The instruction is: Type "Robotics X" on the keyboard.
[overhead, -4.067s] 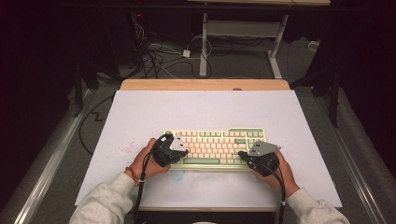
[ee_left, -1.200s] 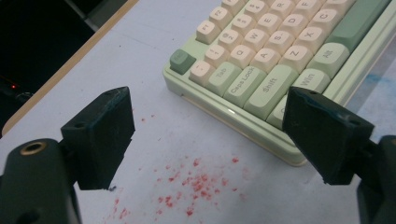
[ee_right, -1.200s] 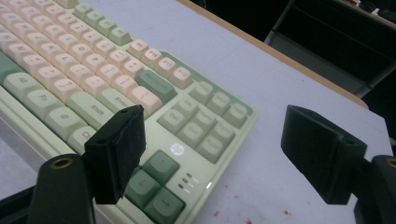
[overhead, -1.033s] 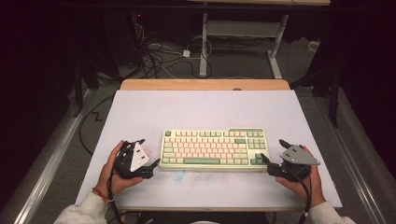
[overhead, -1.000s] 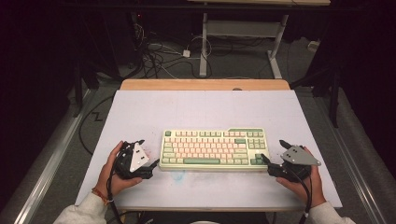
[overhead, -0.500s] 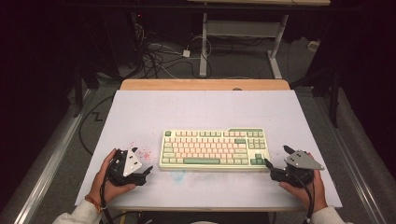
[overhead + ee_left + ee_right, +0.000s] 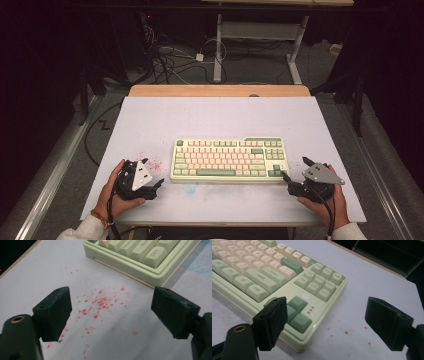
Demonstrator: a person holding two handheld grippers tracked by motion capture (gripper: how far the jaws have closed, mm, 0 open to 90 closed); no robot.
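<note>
- Dark surroundings closed in on the scene, with cables (image 7: 170,60) on the floor beyond the far edge and the legs of a metal frame (image 7: 218,45) standing behind.
- White sheeting covered the tabletop (image 7: 220,120), with a strip of bare wood showing along its far side.
- Near the middle, a little toward the person, lay the keyboard (image 7: 229,159), pale green with cream and darker green keys, flat and square to the near edge.
- To its left, the left tool (image 7: 150,186) sat in the person's left hand (image 7: 117,192), low over the sheet, near the keyboard's near left corner but apart from it.
- From its own camera, its jaws stood wide apart with nothing between them, over a scatter of red specks (image 7: 100,302) on the sheet.
- At the other end, the right tool (image 7: 290,185) was held in the right hand (image 7: 327,200), just beside the keyboard's near right corner.
- Its jaws gaped too, empty; one jaw hung in front of the arrow keys (image 7: 298,312) in that view, and whether it touched them could not be told.
</note>
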